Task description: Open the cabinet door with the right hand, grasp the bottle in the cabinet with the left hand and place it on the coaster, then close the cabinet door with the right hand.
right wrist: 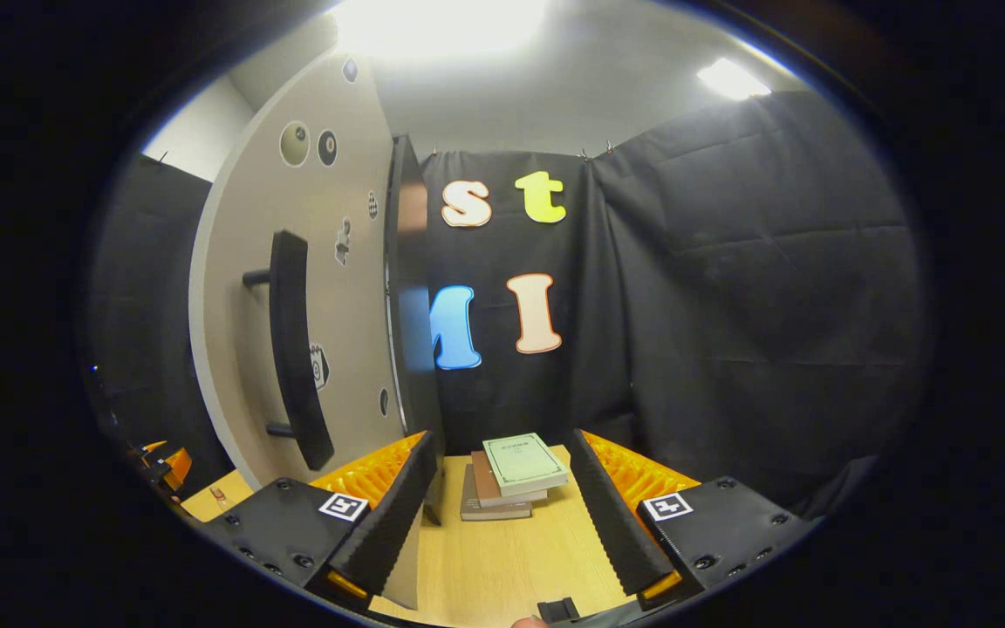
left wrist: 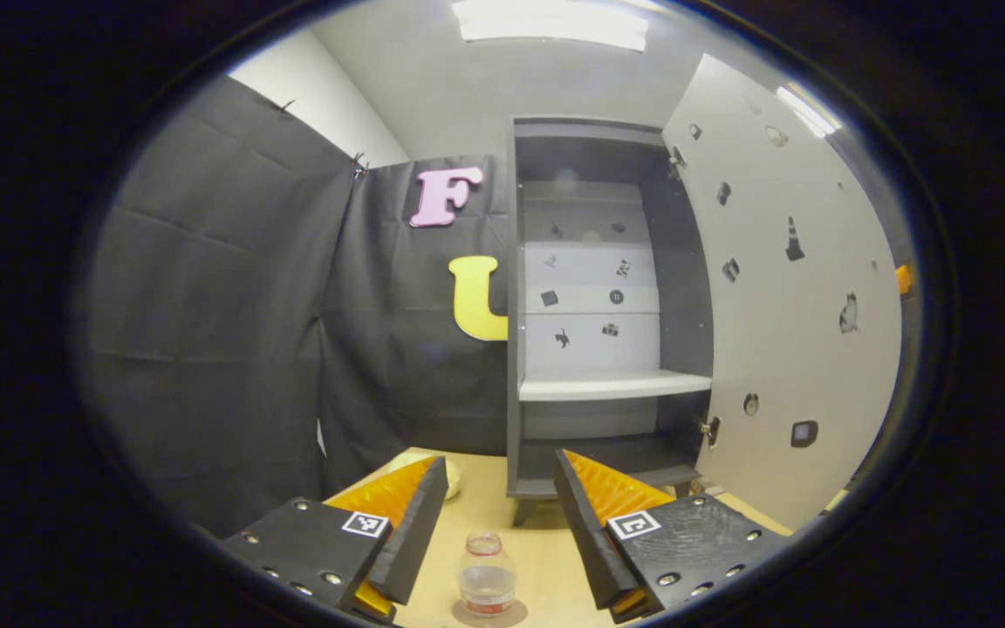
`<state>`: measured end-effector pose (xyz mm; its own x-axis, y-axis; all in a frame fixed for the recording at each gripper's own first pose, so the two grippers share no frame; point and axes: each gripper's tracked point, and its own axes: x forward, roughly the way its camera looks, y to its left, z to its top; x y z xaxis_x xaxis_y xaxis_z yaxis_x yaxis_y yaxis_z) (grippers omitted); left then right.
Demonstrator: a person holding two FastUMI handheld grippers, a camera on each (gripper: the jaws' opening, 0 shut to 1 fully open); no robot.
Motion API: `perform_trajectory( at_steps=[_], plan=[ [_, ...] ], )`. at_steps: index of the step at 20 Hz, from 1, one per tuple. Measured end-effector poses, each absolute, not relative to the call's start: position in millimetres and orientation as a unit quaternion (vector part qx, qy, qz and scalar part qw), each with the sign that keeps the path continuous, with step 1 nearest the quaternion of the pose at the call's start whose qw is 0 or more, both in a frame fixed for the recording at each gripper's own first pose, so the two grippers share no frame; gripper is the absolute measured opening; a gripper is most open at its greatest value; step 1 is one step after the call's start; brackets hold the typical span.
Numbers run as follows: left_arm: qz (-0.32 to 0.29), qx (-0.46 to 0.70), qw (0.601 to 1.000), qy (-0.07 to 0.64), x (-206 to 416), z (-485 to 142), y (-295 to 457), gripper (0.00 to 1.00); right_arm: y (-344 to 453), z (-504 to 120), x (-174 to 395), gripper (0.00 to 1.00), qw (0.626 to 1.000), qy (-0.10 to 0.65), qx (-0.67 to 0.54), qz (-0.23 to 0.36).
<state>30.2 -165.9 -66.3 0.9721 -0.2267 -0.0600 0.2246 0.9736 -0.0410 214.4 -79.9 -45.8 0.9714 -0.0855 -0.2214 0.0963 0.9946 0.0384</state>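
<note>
Bench (left wrist: 546, 558): bottle (left wrist: 487, 571) on coaster (left wrist: 489, 613) between released left claw (left wrist: 498, 523) fingers; cabinet door (left wrist: 782, 296) open beyond; right claw (right wrist: 502, 515) released, beside door.

wooden table top (right wrist: 502, 558), light coloured, bare in the near part. stack of books (right wrist: 507, 480) lies on it toward the back, near the black cloth wall (right wrist: 729, 305); top book pale green, tilted askew over a brown one and a grey one beneath. small dark item (right wrist: 557, 608) at the near table edge, too small to tell what. in the left gripper view, a pale rounded object (left wrist: 452, 475) sits on the table by the cloth, partly hidden. ceiling light panel (left wrist: 550, 22) overhead, lit. white room wall (left wrist: 319, 100) shows above the cloth.
</note>
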Motion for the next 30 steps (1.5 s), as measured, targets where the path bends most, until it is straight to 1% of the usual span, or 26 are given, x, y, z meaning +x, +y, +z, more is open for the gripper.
perform_trajectory(
  at_steps=[1, 2, 4, 5, 6, 7, 8, 10, 11, 12, 13, 18, 19, 20, 21, 22, 23, 24, 25, 26, 27, 28, 29, 30],
  plan=[
    [-0.109, -0.011, 0.994, 0.030, 26.9, -49.3, -160.7, 0.72, -79.8, -38.7, 215.9, 0.96, 0.993, 0.106, 0.031, -0.040],
    [-0.106, -0.004, 0.994, 0.027, 23.7, -34.4, -156.7, 0.72, -80.7, -32.9, 217.1, 0.93, 0.993, 0.104, 0.036, -0.035],
    [-0.105, 0.008, 0.994, 0.020, 16.7, -3.6, -149.6, 0.73, -82.5, -20.7, 219.9, 0.93, 0.994, 0.098, 0.042, -0.029],
    [-0.104, 0.011, 0.994, 0.019, 13.1, 9.0, -146.8, 0.73, -83.4, -16.7, 220.9, 0.97, 0.994, 0.101, 0.044, -0.027],
    [-0.103, 0.013, 0.994, 0.020, 9.0, 18.5, -141.9, 0.73, -84.6, -14.6, 221.2, 0.98, 0.993, 0.104, 0.044, -0.027],
    [-0.102, 0.013, 0.994, 0.023, 6.3, 27.1, -138.0, 0.76, -85.4, -12.2, 221.3, 0.98, 0.993, 0.107, 0.042, -0.026],
    [-0.099, 0.014, 0.995, 0.027, 5.9, 32.8, -132.8, 0.73, -84.2, -10.1, 222.6, 0.98, 0.993, 0.109, 0.041, -0.026],
    [-0.094, 0.016, 0.995, 0.036, 4.4, 43.3, -123.8, 0.73, -77.8, -7.6, 225.5, 0.98, 0.992, 0.116, 0.041, -0.020],
    [-0.094, 0.016, 0.995, 0.040, 6.8, 47.7, -119.9, 0.76, -74.9, -7.4, 225.9, 0.98, 0.992, 0.120, 0.039, -0.019],
    [-0.095, 0.018, 0.994, 0.041, 8.6, 51.6, -116.0, 0.73, -72.8, -8.2, 225.6, 0.98, 0.991, 0.124, 0.037, -0.020],
    [-0.094, 0.022, 0.994, 0.041, 10.6, 55.3, -111.3, 0.73, -69.8, -8.0, 226.4, 0.98, 0.991, 0.126, 0.033, -0.021],
    [-0.094, 0.036, 0.995, 0.028, 19.9, 61.7, -87.0, 0.73, -56.2, -14.5, 228.7, 0.98, 0.990, 0.139, 0.013, -0.033],
    [-0.094, 0.033, 0.995, 0.030, 23.0, 60.7, -83.4, 0.73, -53.7, -16.1, 229.3, 0.93, 0.989, 0.143, 0.010, -0.035],
    [-0.095, 0.026, 0.995, 0.030, 26.1, 59.1, -79.8, 0.73, -50.6, -17.5, 229.9, 0.93, 0.989, 0.144, 0.009, -0.036],
    [-0.094, 0.019, 0.995, 0.033, 28.9, 57.1, -75.9, 0.73, -47.0, -18.3, 231.4, 0.98, 0.989, 0.146, 0.010, -0.037],
    [-0.091, 0.014, 0.995, 0.037, 32.5, 52.7, -70.6, 0.73, -46.8, -19.7, 232.1, 0.98, 0.988, 0.149, 0.007, -0.045],
    [-0.090, 0.010, 0.995, 0.039, 36.1, 49.5, -65.3, 0.73, -48.9, -20.3, 232.8, 0.92, 0.987, 0.150, 0.004, -0.051],
    [-0.088, 0.006, 0.995, 0.042, 37.4, 46.5, -61.8, 0.73, -48.9, -20.4, 233.1, 0.96, 0.987, 0.150, 0.004, -0.057],
    [-0.088, 0.004, 0.995, 0.044, 40.0, 44.4, -58.4, 0.76, -48.8, -19.8, 232.8, 0.92, 0.987, 0.149, 0.006, -0.062],
    [-0.088, 0.003, 0.995, 0.044, 42.6, 43.2, -54.3, 0.73, -48.8, -20.3, 231.7, 0.92, 0.986, 0.149, 0.006, -0.068],
    [-0.086, 0.003, 0.995, 0.045, 45.2, 42.1, -50.5, 0.76, -48.3, -19.5, 231.7, 0.92, 0.986, 0.148, 0.006, -0.072],
    [-0.086, 0.003, 0.995, 0.045, 47.0, 40.8, -47.3, 0.74, -47.9, -19.5, 230.6, 0.96, 0.986, 0.147, 0.005, -0.077],
    [-0.086, 0.001, 0.995, 0.044, 50.0, 40.9, -45.1, 0.73, -47.2, -18.8, 230.5, 0.92, 0.986, 0.147, 0.003, -0.081],
    [-0.087, -0.001, 0.995, 0.044, 51.6, 41.0, -43.7, 0.73, -46.4, -18.1, 230.5, 0.96, 0.986, 0.145, 0.000, -0.085]
  ],
)
